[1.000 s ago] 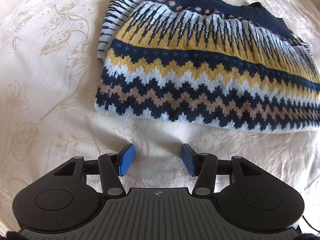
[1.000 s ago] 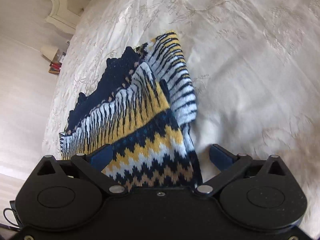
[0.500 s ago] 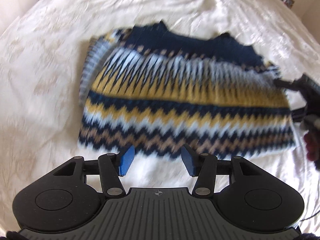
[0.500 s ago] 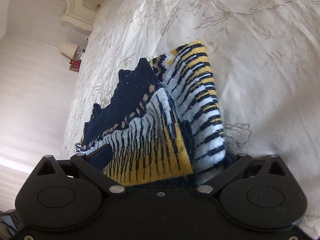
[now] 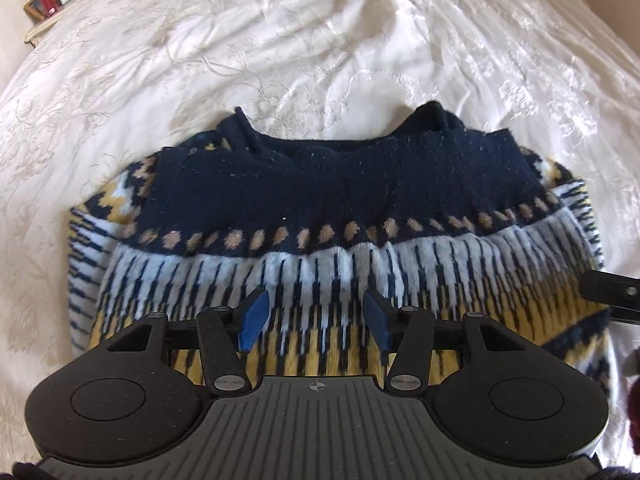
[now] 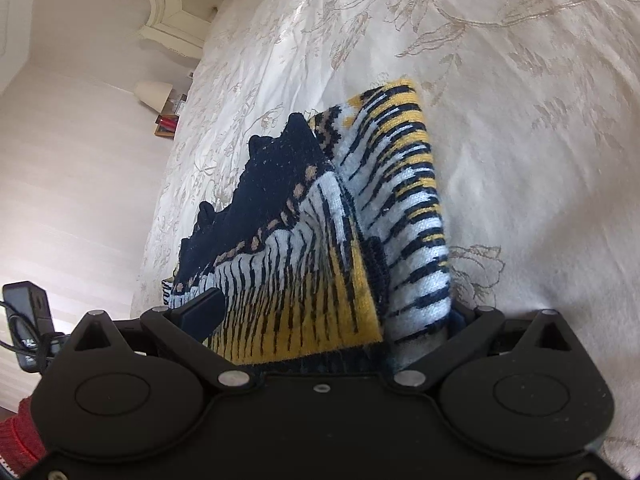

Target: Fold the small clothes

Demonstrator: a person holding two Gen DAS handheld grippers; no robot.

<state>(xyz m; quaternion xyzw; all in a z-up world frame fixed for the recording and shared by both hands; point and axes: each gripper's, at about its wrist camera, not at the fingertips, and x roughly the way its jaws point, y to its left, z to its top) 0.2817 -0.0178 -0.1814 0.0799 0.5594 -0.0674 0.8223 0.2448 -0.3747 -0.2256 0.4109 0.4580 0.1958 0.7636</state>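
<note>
A knitted sweater (image 5: 320, 184) in navy, white and yellow bands lies folded on the cream bedspread (image 5: 280, 40). My left gripper (image 5: 315, 304) hovers over its white-and-yellow striped band, blue pads (image 5: 252, 320) apart and gripping nothing. The right gripper (image 6: 336, 308) straddles the sweater's (image 6: 312, 248) side edge. Its jaws stand wide, with the folded knit and a striped sleeve (image 6: 404, 208) filling the gap. Its left finger (image 6: 200, 312) shows; the sleeve hides the other. In the left wrist view, the right gripper's black fingers (image 5: 610, 290) reach in at the sweater's right edge.
The embroidered bedspread (image 6: 520, 120) extends around the sweater on all sides. A cream headboard (image 6: 168, 20) and a bedside lamp (image 6: 152, 94) stand far off. Small framed items (image 5: 48, 0) sit on a shelf beyond the bed. A red sleeve (image 6: 20, 432) shows at the lower left.
My left gripper has travelled from the bare bedspread forward over the sweater's zigzag bands to its striped band. The right gripper has slid further onto the sweater's side edge, jaws equally wide.
</note>
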